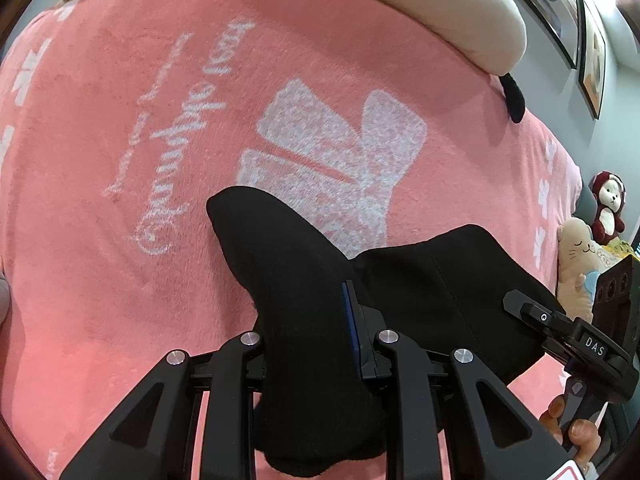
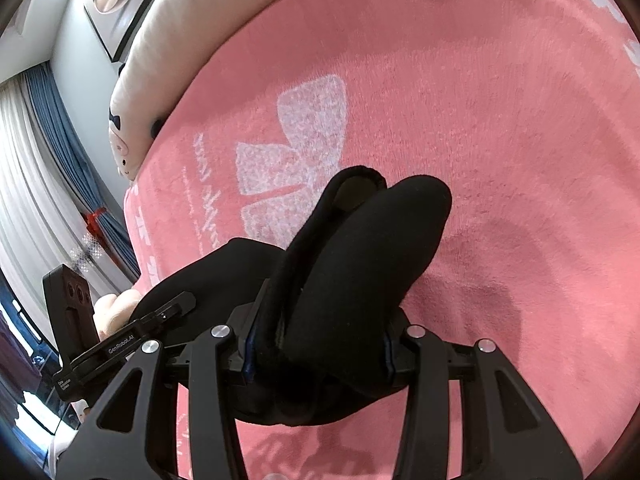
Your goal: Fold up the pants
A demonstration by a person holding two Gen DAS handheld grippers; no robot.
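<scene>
Currently both the left gripper (image 1: 316, 344) and right gripper (image 2: 320, 344) pinch the black pants (image 1: 296, 280) — bunched cloth toward twelve o'clock risks slipping, folding unevenly.

A pink plush blanket (image 1: 120, 128) with a white bow print (image 1: 336, 148) and script covers the bed. A cream pillow (image 1: 460, 12) lies along its far edge. The black pants (image 1: 288, 248) seem partly lifted off the blanket's middle.
</scene>
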